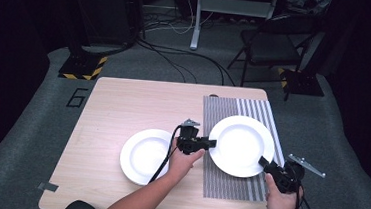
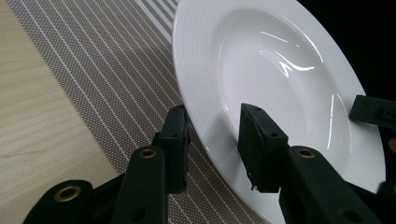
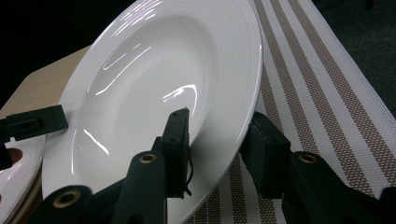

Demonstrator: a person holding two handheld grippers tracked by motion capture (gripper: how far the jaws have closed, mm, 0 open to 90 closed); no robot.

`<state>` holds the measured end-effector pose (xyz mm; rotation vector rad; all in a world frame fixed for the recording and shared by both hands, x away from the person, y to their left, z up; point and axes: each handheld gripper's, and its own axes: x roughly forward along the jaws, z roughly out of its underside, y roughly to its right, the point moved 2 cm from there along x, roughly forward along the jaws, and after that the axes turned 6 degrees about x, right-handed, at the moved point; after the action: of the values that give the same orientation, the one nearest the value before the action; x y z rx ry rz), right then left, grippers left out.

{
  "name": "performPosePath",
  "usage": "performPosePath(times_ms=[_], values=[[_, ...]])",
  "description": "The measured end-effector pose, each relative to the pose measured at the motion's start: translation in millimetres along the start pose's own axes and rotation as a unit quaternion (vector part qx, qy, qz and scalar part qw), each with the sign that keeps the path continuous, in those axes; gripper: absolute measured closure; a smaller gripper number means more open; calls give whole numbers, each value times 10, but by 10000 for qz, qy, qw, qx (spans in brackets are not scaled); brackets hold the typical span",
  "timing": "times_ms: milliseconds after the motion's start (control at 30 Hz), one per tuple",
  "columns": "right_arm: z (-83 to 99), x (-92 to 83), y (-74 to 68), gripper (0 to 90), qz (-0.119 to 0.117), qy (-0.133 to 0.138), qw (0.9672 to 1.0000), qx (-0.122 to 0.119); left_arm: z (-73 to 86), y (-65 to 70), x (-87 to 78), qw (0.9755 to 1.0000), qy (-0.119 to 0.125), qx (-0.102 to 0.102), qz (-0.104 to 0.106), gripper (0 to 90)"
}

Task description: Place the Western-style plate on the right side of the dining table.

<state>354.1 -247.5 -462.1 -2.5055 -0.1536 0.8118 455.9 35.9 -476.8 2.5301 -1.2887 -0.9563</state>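
Now left claw (image 1: 212, 143) & right claw (image 1: 263, 163) each pinch the big plate (image 1: 241, 145) rim – uneven lift may slip it onto the mat (image 1: 227, 188).

A light wooden table (image 1: 123, 104) stands on grey carpet (image 1: 30, 137), and everything else sits around it. Beyond the table's far edge, to the right, a dark folding chair (image 1: 271, 43) stands on the carpet. Straight beyond the far edge rises a pale metal stand leg (image 1: 197, 20), with black and white cables (image 1: 177, 58) trailing across the floor beside it. Beyond the table's far left corner lies a base with yellow-black hazard stripes (image 1: 82, 69). Near the table's left edge, a "6" (image 1: 76, 97) marks the carpet. The surroundings are dark.
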Motion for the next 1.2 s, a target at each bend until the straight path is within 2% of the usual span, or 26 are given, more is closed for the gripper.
performPosePath(times_ms=[367, 733, 1200], values=[[29, 62, 114, 626, 58, -21, 10000, 56, 67, -26, 124, 10000, -23, -71, 21, 637], [35, 125, 149, 630, 69, -75, 9999, 83, 93, -76, 210, 9997, -64, -227, -26, 637], [16, 206, 211, 630, 37, -71, 9999, 116, 72, -95, 286, 9996, -73, -260, -122, 637]])
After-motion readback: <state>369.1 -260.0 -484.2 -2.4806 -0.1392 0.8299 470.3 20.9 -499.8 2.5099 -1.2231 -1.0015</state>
